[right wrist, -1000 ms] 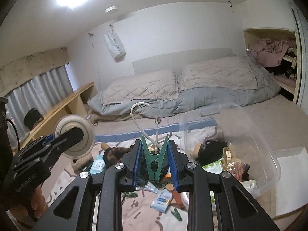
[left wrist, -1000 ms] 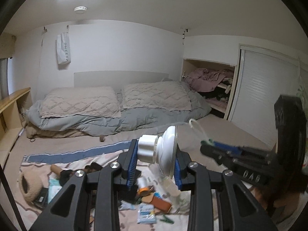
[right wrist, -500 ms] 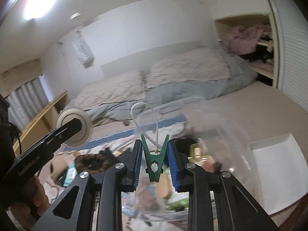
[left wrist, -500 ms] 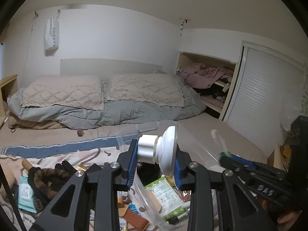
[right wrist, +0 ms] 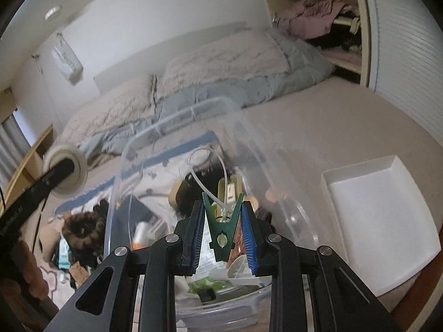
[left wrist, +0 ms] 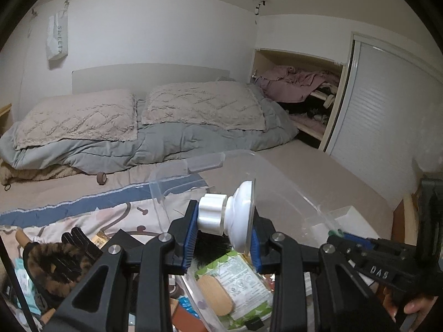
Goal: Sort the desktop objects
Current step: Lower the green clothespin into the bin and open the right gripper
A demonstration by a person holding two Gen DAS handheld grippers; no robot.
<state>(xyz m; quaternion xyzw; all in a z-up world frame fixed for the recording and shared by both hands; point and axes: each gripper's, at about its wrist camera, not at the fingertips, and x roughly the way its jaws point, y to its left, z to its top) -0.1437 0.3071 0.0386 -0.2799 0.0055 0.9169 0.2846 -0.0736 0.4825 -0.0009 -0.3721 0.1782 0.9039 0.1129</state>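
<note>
Hovering over the clear bin (right wrist: 279, 166), both grippers carry loads — left gripper (left wrist: 225, 236) clenched on a white suction hook (left wrist: 227, 215), right gripper (right wrist: 223, 228) grasping a green clothespin (right wrist: 222, 229). Next, I judge: lower inside, then release.

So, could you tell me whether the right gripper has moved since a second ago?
Yes. The right gripper, shut on the green clothespin, has come forward and down over the clear plastic bin, whose rim now fills the right wrist view.
</note>
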